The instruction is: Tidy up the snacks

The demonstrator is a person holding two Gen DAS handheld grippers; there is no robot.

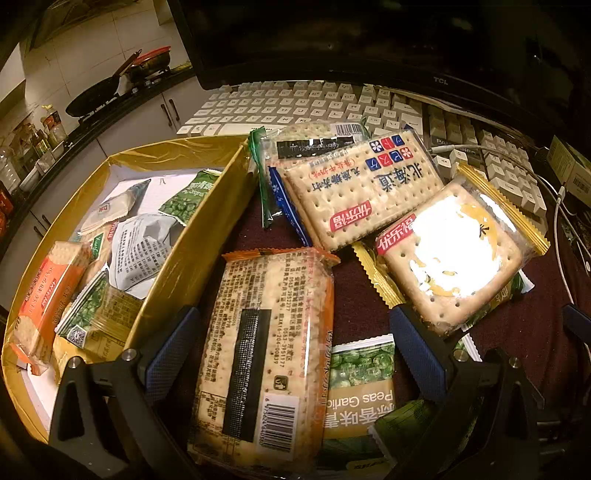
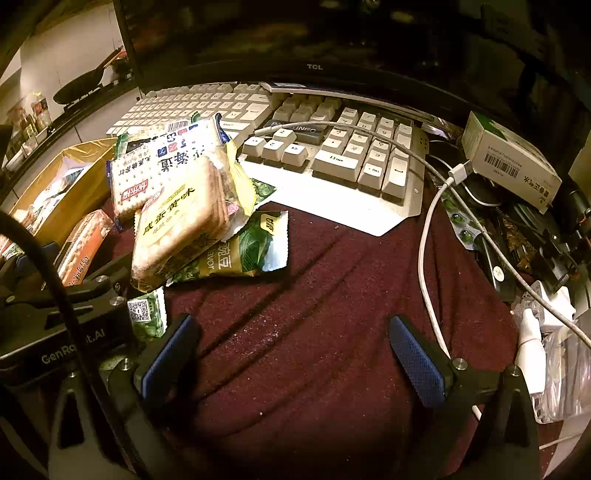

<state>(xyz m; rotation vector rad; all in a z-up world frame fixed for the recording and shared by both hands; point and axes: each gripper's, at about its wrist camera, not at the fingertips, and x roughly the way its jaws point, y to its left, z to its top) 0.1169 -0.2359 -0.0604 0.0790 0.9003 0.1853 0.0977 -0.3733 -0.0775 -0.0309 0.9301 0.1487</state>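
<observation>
Crinkly orange cracker pack (image 1: 266, 350) lies between the left gripper's (image 1: 291, 354) spread, empty fingers, beside the box (image 1: 207, 236); slick wrap may slip; right gripper (image 2: 293, 354) gapes idle.

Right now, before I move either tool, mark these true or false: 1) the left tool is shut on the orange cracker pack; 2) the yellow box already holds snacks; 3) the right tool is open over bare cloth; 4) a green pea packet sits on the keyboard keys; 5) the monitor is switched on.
1) False: the left tool is open, its pads either side of the orange cracker pack, not clamped.
2) True: the yellow box holds several packets.
3) True: the right tool is open over the maroon cloth.
4) False: the green pea packet lies on the cloth, under a cracker pack.
5) False: the monitor is dark.
</observation>
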